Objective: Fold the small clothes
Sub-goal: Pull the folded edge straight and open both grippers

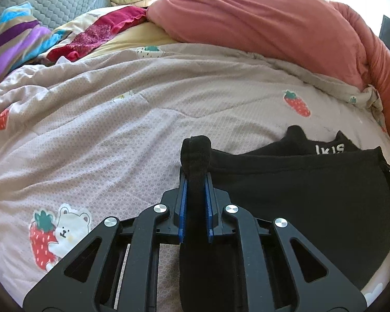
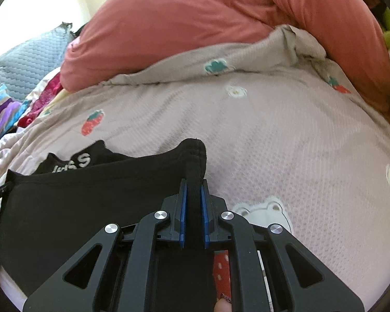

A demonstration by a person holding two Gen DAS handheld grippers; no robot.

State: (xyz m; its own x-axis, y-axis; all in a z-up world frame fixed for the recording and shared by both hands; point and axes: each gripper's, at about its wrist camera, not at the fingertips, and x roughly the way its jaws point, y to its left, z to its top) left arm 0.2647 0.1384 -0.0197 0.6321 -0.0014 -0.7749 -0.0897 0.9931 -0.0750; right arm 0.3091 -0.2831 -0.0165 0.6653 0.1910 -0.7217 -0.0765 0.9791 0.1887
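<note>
The black garment (image 1: 299,195) lies on the pale strawberry-print quilt (image 1: 117,130), stretched between my two grippers. My left gripper (image 1: 196,182) clenches one bunched corner; my right gripper (image 2: 193,184) pinches the opposite corner. White lettering (image 2: 72,163) shows on a layer beneath. A pink duvet (image 1: 260,18) is heaped well beyond, colourful clothes (image 1: 18,41) off to the side.
</note>
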